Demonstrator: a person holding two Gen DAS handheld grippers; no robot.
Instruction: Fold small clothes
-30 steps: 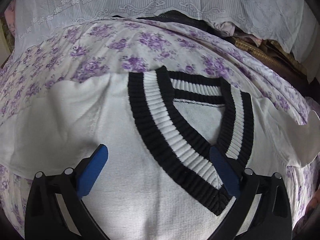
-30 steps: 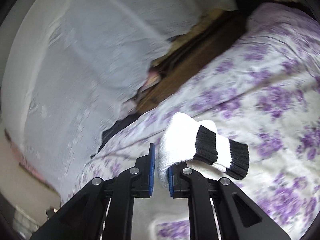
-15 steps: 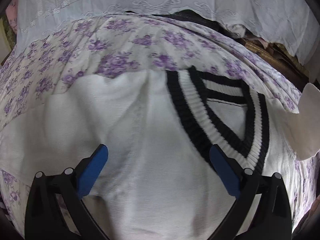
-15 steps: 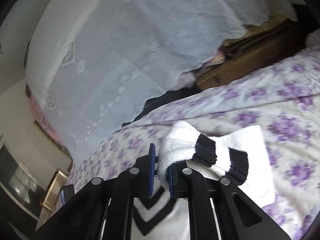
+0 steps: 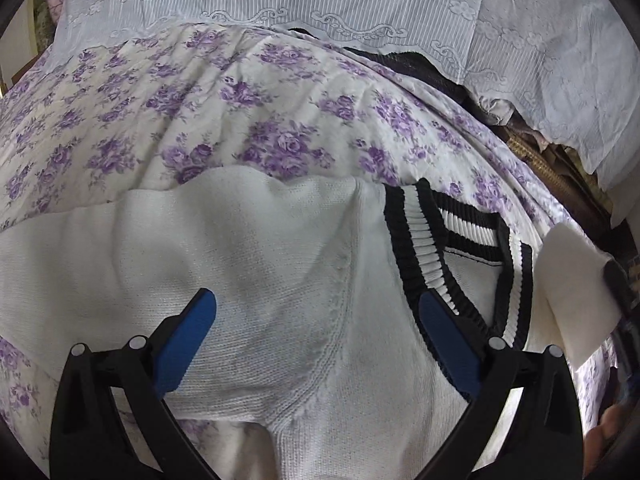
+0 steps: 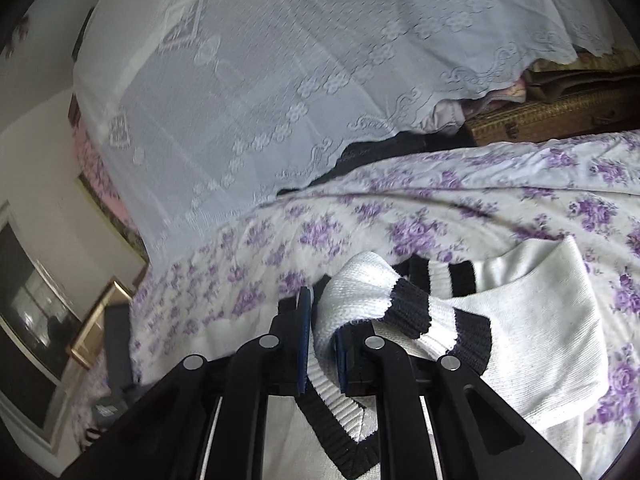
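A small white knit sweater (image 5: pixel 280 280) with a black-and-white striped V-neck collar (image 5: pixel 424 248) lies flat on the purple-flowered bedsheet (image 5: pixel 200 92). My left gripper (image 5: pixel 316 312) is open and empty, hovering just above the sweater's left shoulder and sleeve, its blue fingertips (image 5: pixel 200 312) apart. My right gripper (image 6: pixel 322 320) is shut on the sweater's right sleeve (image 6: pixel 360 288) near its striped cuff (image 6: pixel 440 320), holding it over the collar (image 6: pixel 332 400). The lifted sleeve also shows at the right edge of the left wrist view (image 5: pixel 576 280).
A white lace cover (image 5: pixel 360 8) hangs behind the bed. A wicker basket (image 6: pixel 540 116) and dark clothes (image 6: pixel 380 152) sit at the bed's far edge. Framed pictures (image 6: pixel 100 320) lean beside the bed on the left.
My right gripper has carried the sleeve leftward over the sweater's body. My left gripper has shifted left, from the collar toward the left shoulder, still open.
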